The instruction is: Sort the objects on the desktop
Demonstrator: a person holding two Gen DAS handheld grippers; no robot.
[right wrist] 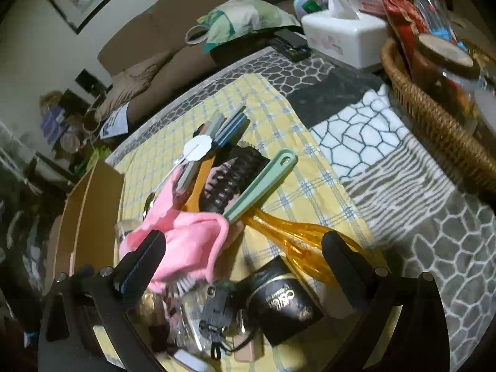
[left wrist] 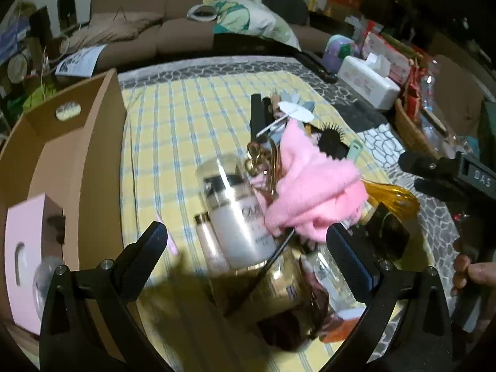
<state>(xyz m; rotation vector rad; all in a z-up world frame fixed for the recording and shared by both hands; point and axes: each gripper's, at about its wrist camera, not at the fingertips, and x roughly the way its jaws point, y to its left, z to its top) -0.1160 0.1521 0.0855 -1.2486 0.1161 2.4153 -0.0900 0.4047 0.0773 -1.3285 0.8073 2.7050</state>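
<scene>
While your left gripper (left wrist: 246,237) hangs with fingers spread wide and empty over the white lotion bottle (left wrist: 235,207) at frame centre, your right gripper (right wrist: 243,248) gapes equally wide above the pink cloth (right wrist: 186,241) and black jar (right wrist: 283,302); the cardboard box (left wrist: 90,142) sits left.

Checked cloth (left wrist: 173,130) (yellow), cardboard box (left wrist: 93,142), toiletry pile (left wrist: 279,192)

Dim indoor light, fisheye bending and black corners in both views, motion blur on the near clutter, and glare streaking the white bottle (left wrist: 238,207) at centre.
</scene>
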